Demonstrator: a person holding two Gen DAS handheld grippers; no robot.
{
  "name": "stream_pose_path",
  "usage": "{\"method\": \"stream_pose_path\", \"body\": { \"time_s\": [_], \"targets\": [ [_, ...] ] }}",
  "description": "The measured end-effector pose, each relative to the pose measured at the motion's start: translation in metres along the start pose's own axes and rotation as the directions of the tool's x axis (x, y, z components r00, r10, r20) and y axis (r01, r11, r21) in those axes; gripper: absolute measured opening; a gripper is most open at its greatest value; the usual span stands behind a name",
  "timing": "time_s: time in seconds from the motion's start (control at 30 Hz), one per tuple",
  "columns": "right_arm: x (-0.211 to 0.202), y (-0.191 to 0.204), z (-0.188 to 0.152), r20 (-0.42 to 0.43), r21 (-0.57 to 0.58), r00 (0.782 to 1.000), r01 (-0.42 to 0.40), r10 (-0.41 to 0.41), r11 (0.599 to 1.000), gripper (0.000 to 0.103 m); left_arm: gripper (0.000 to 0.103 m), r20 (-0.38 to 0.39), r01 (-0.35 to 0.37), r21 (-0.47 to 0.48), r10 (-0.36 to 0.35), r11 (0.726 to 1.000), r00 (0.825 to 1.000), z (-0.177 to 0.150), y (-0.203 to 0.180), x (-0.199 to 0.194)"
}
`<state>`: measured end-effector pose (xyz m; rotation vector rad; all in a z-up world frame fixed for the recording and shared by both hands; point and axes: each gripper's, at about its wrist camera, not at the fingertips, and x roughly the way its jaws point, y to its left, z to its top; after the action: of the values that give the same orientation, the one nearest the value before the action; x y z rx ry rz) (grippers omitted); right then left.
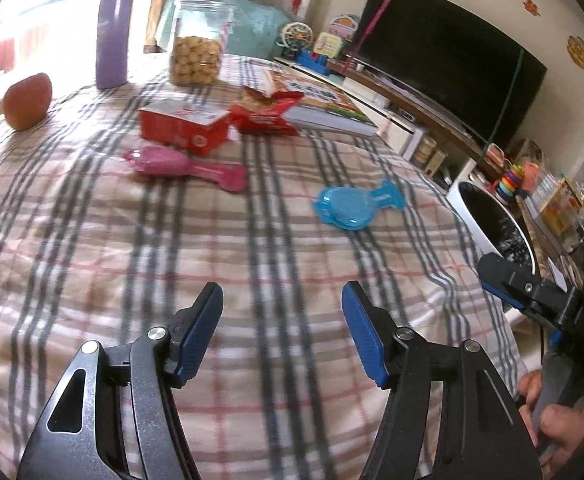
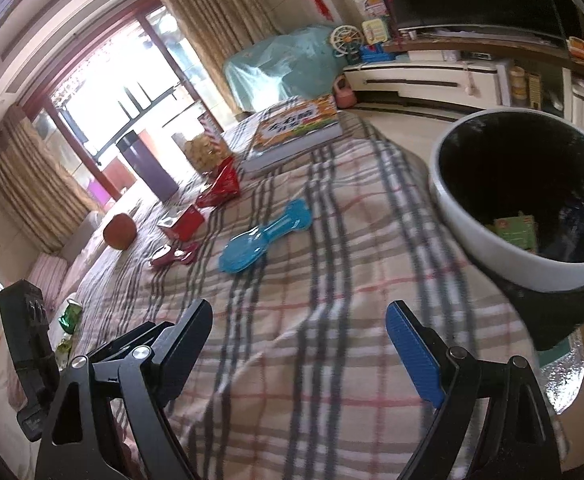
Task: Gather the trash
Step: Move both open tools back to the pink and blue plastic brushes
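Note:
A white trash bin (image 2: pixel 487 236) with a black liner stands at the table's right edge; a green packet (image 2: pixel 517 232) lies inside it. It also shows in the left wrist view (image 1: pixel 467 208). On the plaid tablecloth lie a red box (image 1: pixel 184 126), a torn red snack bag (image 1: pixel 264 114), a pink plastic clip (image 1: pixel 180 164) and a blue plastic clip (image 1: pixel 351 206). My left gripper (image 1: pixel 282 308) is open and empty above the near cloth. My right gripper (image 2: pixel 297 328) is open and empty, left of the bin.
A purple tumbler (image 1: pixel 112 36), a jar of snacks (image 1: pixel 198 44), an apple (image 1: pixel 26 100) and a thick book (image 1: pixel 327 106) stand at the table's far side. A TV (image 1: pixel 443 56) on a cabinet lies beyond the right edge. The right gripper's body (image 1: pixel 551 304) shows at right.

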<state>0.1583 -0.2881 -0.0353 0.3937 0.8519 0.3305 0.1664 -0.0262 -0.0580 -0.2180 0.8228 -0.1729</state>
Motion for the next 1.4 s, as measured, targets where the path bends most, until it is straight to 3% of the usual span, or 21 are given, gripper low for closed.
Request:
{"method": "stream_pose_path", "body": {
  "time_s": [0.33, 0.6, 0.8, 1.0, 1.27, 1.33, 1.37, 1.4],
  "targets": [
    [0.026, 0.018, 0.000, -0.045, -0.020, 0.999, -0.026, 0.025, 0.999, 0.090, 0.064, 0.003, -0.052, -0.028, 0.052, 0.998, 0.999, 0.013, 0.036, 0.002],
    [0.040, 0.024, 0.004, -0.063, -0.024, 0.997, -0.044, 0.042, 0.999, 0.090, 0.073, 0.002, -0.096, 0.105, 0.096, 0.990, 0.995, 0.041, 0.058, 0.012],
    [0.056, 0.035, 0.008, -0.081, -0.039, 0.996, -0.052, 0.049, 0.998, 0.090, 0.076, 0.019, -0.122, 0.231, 0.121, 0.965, 0.992, 0.064, 0.068, 0.022],
    [0.082, 0.043, 0.012, -0.116, -0.040, 0.992, -0.048, 0.043, 0.998, 0.090, 0.080, 0.018, -0.097, 0.344, 0.097, 0.934, 0.995, 0.082, 0.071, 0.039],
    [0.104, 0.057, 0.026, -0.119, -0.101, 0.993, -0.009, -0.003, 0.995, 0.089, 0.080, -0.041, -0.067, 0.415, 0.092, 0.907, 0.995, 0.090, 0.077, 0.069],
    [0.111, 0.062, 0.028, -0.116, -0.139, 0.992, 0.022, -0.038, 0.990, 0.082, 0.079, -0.049, -0.059, 0.430, 0.089, 0.901, 0.995, 0.087, 0.074, 0.070],
    [0.112, 0.064, 0.028, -0.112, -0.160, 0.992, 0.042, -0.060, 0.986, 0.079, 0.075, -0.047, -0.059, 0.439, 0.088, 0.897, 0.995, 0.086, 0.072, 0.069],
    [0.115, 0.066, 0.028, -0.106, -0.190, 0.991, 0.066, -0.087, 0.980, 0.071, 0.064, -0.047, -0.056, 0.449, 0.086, 0.892, 0.995, 0.085, 0.069, 0.069]
  ]
}}
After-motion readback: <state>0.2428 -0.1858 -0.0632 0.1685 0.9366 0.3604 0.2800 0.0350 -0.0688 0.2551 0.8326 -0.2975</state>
